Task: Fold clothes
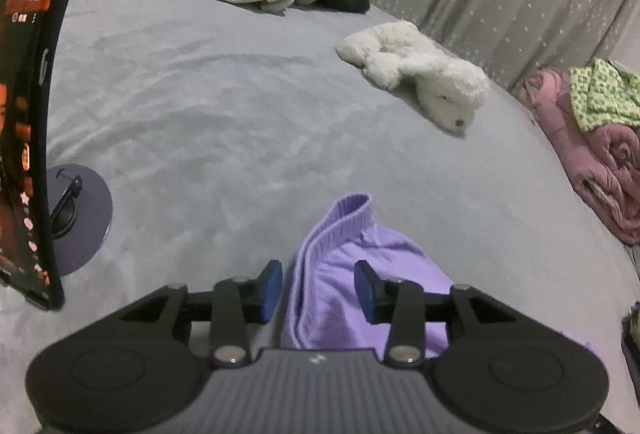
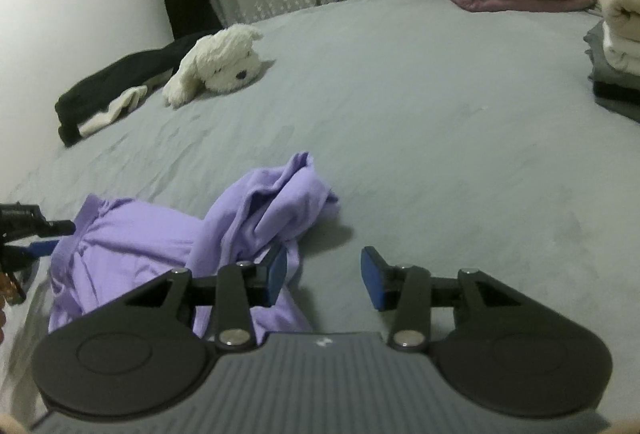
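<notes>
Purple top (image 2: 168, 246) crumpled on bed (image 2: 420, 138), both hand-held grippers released, left (image 1: 318, 286) straddling its ribbed hem, right (image 2: 324, 276) beside the bunch: pinch opposite edges, spread flat first.

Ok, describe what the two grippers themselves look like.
Both look alike. The left gripper and right gripper each have a grey ribbed body with a small white mark, two round black discs at the sides, black linkage arms with silver pivots, and blue pads on the fingers. No cables or sleeves show.
</notes>
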`<state>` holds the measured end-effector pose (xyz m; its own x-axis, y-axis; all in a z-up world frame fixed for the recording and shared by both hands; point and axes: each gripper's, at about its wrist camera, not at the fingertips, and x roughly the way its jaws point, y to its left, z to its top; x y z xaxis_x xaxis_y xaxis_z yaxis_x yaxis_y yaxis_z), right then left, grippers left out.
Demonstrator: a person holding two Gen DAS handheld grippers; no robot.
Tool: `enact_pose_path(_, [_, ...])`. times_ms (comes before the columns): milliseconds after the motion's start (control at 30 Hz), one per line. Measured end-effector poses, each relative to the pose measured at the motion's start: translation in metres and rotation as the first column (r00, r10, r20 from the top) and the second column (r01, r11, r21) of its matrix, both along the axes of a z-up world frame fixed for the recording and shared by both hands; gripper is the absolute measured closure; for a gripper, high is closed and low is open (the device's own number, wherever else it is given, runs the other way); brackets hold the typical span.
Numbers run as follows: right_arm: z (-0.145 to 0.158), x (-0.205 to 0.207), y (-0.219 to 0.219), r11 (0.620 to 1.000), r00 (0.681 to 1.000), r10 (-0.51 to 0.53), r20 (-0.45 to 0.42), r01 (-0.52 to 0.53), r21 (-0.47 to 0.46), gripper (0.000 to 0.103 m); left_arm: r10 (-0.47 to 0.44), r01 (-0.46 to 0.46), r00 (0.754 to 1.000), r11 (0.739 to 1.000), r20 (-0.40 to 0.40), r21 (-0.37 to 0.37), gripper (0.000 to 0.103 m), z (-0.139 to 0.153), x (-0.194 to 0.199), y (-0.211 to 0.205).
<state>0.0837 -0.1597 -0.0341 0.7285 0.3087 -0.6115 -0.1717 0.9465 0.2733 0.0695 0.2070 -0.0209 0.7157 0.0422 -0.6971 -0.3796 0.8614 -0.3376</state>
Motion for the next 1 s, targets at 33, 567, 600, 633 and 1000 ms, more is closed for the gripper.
enact_pose_path(33, [0.000,0.000,0.001,1.000,1.000,0.003,-0.003,-0.003,-0.004,0.057,-0.007,0.007,1.000,1.000,-0.009,0.002,0.059,0.000,-0.002,-0.001])
enact_pose_path(567, [-0.003,-0.021,0.023,0.993,0.999,0.049,-0.015,-0.050,-0.109,0.100,-0.122,0.125,0.991,0.992,-0.062,0.036,0.058,-0.003,-0.031,-0.026])
enact_pose_path(600, [0.000,-0.022,0.019,0.993,0.999,0.032,-0.007,-0.033,-0.115,0.100,-0.121,0.123,0.991,0.992,-0.063,0.035,0.058,-0.003,-0.033,-0.026])
enact_pose_path(633, [0.002,-0.024,0.015,0.993,1.000,0.015,0.002,-0.015,-0.121,0.100,-0.119,0.121,0.991,0.992,-0.064,0.035,0.058,-0.003,-0.034,-0.025])
enact_pose_path(1000, [0.026,-0.042,-0.064,0.969,0.979,-0.191,0.076,0.201,-0.143,0.103,-0.167,0.166,0.984,0.986,-0.067,-0.020,0.097,-0.005,-0.048,-0.011])
